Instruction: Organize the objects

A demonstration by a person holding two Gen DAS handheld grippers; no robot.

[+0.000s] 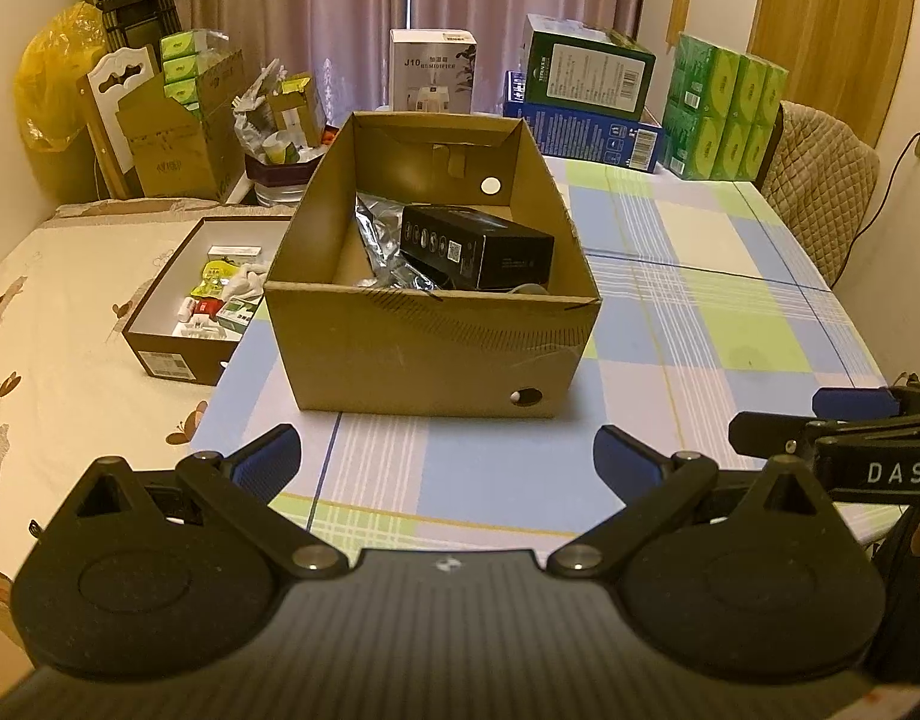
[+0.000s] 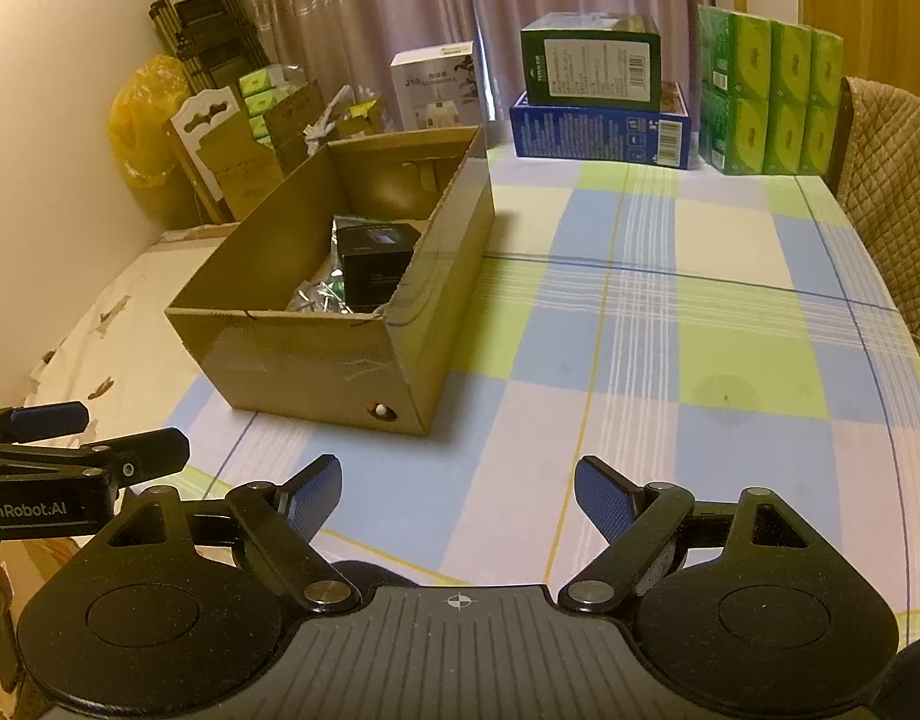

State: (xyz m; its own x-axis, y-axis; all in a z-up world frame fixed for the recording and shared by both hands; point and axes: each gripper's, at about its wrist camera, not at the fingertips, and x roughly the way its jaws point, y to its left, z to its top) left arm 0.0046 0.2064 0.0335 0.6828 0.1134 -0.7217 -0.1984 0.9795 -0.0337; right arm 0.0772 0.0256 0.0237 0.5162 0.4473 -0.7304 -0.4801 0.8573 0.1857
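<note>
Checked tablecloth under cardboard box

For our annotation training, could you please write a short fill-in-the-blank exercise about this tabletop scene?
1. The small black rectangular box lies inside the open brown ____ box.
2. The left gripper and right gripper both have their jaws ____.
3. The dark green carton is stacked on a ____ carton.

Missing words: cardboard; open; blue
</note>
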